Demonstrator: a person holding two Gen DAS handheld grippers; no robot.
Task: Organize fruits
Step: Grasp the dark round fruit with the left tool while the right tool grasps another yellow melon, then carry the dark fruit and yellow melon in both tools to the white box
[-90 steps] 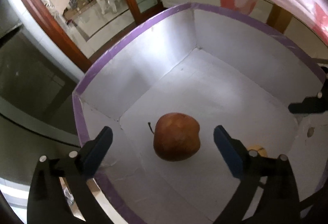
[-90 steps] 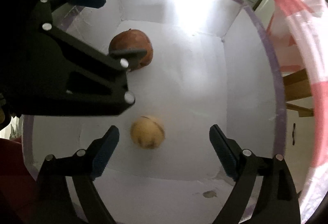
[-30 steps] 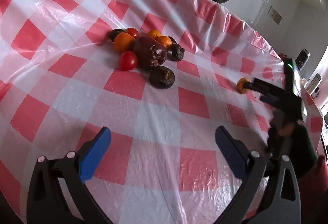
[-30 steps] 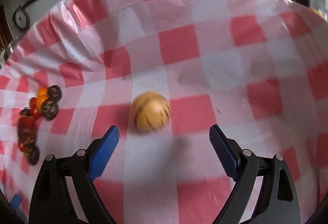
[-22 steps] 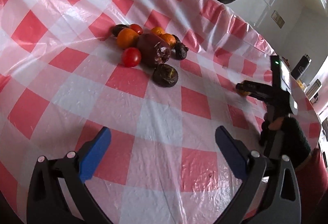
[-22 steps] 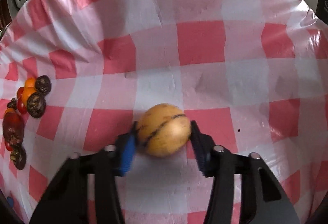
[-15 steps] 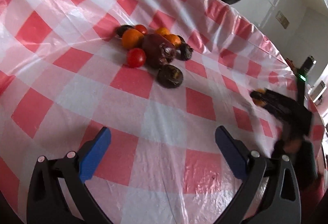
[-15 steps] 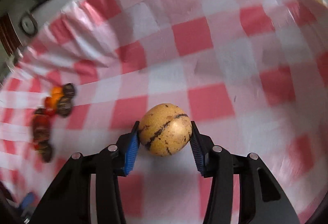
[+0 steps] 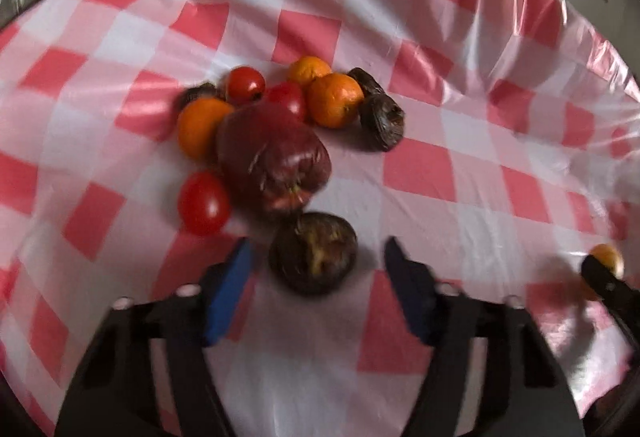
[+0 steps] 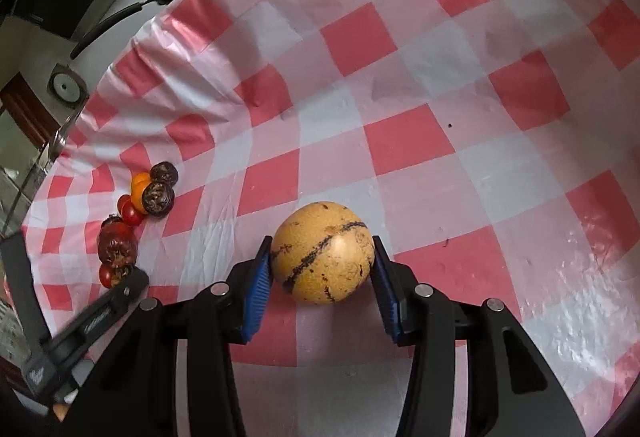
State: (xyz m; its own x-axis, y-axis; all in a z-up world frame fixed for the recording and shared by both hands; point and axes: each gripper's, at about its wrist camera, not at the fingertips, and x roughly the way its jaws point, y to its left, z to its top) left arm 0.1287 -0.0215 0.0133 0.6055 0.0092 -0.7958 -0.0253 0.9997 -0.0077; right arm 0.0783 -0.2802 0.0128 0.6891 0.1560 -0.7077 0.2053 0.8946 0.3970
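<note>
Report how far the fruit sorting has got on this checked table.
Done: nothing sorted shows in these views. In hand: the right gripper is shut on the yellow streaked fruit. The left gripper is open around a dark wrinkled fruit, not yet clamped. Left: the pile on the checked tablecloth, with a large dark red fruit, oranges, tomatoes and another dark wrinkled fruit.

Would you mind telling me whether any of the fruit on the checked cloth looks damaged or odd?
Yes: the dark, shrivelled round fruit between the left gripper's open jaws looks wrinkled and spoiled, as does the big dark-red fruit behind it.
</note>
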